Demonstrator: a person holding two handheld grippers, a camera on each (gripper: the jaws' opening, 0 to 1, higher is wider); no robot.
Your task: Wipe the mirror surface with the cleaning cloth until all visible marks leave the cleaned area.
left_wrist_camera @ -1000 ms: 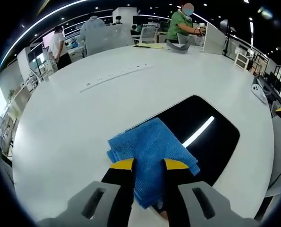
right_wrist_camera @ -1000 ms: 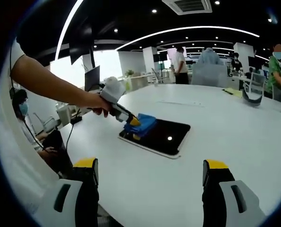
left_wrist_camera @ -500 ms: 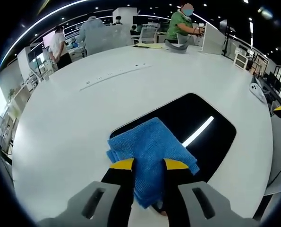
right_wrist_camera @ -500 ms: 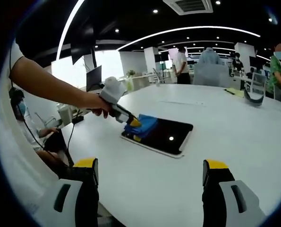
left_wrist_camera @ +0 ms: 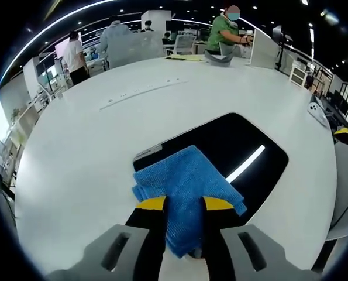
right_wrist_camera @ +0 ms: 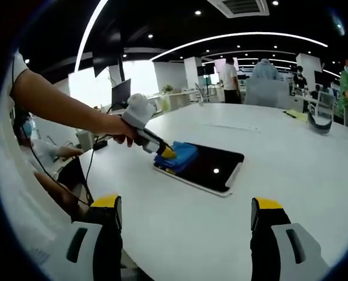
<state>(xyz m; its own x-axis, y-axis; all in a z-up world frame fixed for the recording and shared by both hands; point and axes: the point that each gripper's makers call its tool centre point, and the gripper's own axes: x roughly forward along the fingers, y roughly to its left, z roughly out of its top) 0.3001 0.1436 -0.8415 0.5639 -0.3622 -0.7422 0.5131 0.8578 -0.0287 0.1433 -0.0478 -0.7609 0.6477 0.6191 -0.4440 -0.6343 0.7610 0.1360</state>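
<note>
Left gripper view | left gripper [left_wrist_camera: 184, 202] clamps cloth [left_wrist_camera: 185, 186] on mirror [left_wrist_camera: 244, 153] | right gripper [right_wrist_camera: 185, 211] released

A wide white bench [left_wrist_camera: 92, 152] with a rounded edge takes up most of the open office. A long grey strip [left_wrist_camera: 144, 91] is set into its top, well ahead of the left tongs. The ceiling [right_wrist_camera: 162, 23] is black, dotted with small round spotlights, and curved light bands [right_wrist_camera: 244, 38] sweep across it beside a square air vent [right_wrist_camera: 244, 7]. Bright windows [right_wrist_camera: 138, 76] glow beyond white columns [right_wrist_camera: 192, 71] on the far wall. Office chairs [left_wrist_camera: 182, 42] and desks with monitors [left_wrist_camera: 264, 50] stand past the bench's far edge, where several people [left_wrist_camera: 74, 55] stand or work.
</note>
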